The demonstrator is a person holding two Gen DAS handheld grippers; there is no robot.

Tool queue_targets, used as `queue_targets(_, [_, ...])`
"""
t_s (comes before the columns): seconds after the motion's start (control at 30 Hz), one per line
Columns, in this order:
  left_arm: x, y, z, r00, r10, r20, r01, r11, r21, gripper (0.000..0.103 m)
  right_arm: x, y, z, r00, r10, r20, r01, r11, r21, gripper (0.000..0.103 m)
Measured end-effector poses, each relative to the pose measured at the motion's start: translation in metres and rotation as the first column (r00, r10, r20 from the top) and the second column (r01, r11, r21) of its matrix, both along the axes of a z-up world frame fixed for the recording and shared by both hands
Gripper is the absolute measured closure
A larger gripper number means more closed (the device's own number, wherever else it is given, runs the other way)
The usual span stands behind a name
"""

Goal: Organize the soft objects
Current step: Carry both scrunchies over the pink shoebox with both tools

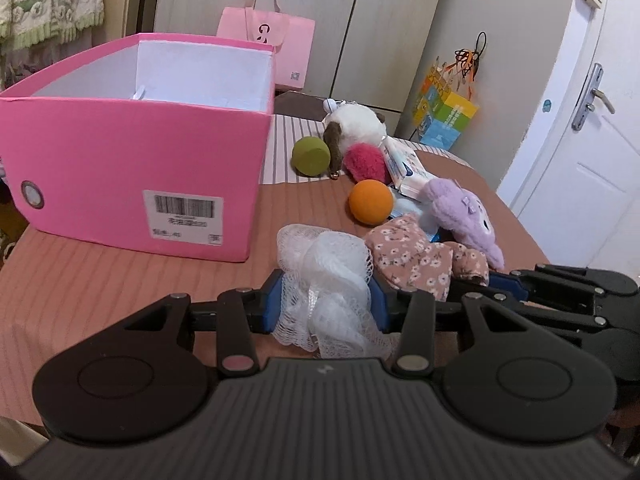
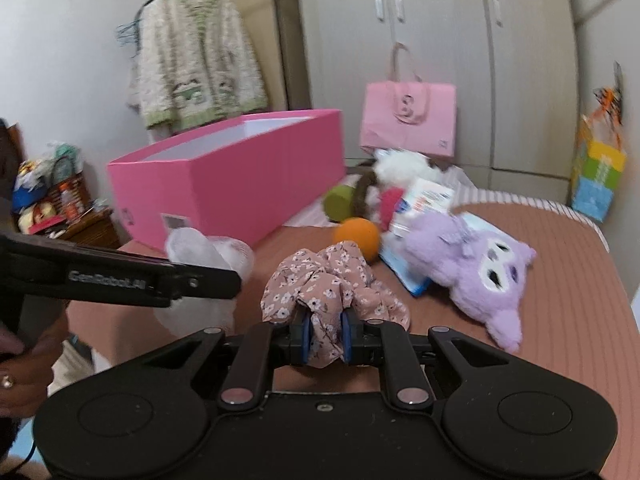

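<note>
While clamped in left gripper (image 1: 326, 304), mesh pouf (image 1: 328, 276): light, springy, snag-prone; best pinched mid-bunch. Beside it on bed, floral cloth (image 2: 328, 280), pinched in right gripper (image 2: 326, 336): limp, light; best gathered at folds. Pink box (image 1: 132, 168) left.

Home bedroom: tall beige wardrobe doors (image 2: 436, 60) ahead of grippers; fluffy cream-green cardigan (image 2: 196, 68) hung far left; white room door w/ metal handle (image 1: 592, 96) far right; striped brown bedspread (image 1: 120, 280) below.
</note>
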State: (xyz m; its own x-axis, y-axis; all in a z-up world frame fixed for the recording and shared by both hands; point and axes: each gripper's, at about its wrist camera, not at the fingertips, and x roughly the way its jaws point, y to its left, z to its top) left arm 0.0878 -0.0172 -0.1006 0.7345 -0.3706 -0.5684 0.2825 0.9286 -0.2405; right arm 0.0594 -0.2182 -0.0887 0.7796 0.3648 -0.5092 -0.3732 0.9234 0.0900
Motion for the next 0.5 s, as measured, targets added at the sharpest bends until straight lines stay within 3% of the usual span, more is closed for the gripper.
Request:
queue_targets(0.17, [-0.006, 0.019, 0.008, 1.0, 0.007, 0.012, -0.007, 0.999, 0.035, 0.06, -0.006, 0.024, 0.012, 0.999, 0.049, -0.004, -0.049, 0.998, -0.042, 0.085])
queue_targets(0.5, [-0.011, 0.074, 0.024, 0.999, -0.019, -0.042, 0.023, 0.995, 0.096, 0.06, -0.008, 0.077, 0.035, 0.988, 0.144, -0.058, -0.151, 0.98, -0.132, 0.085])
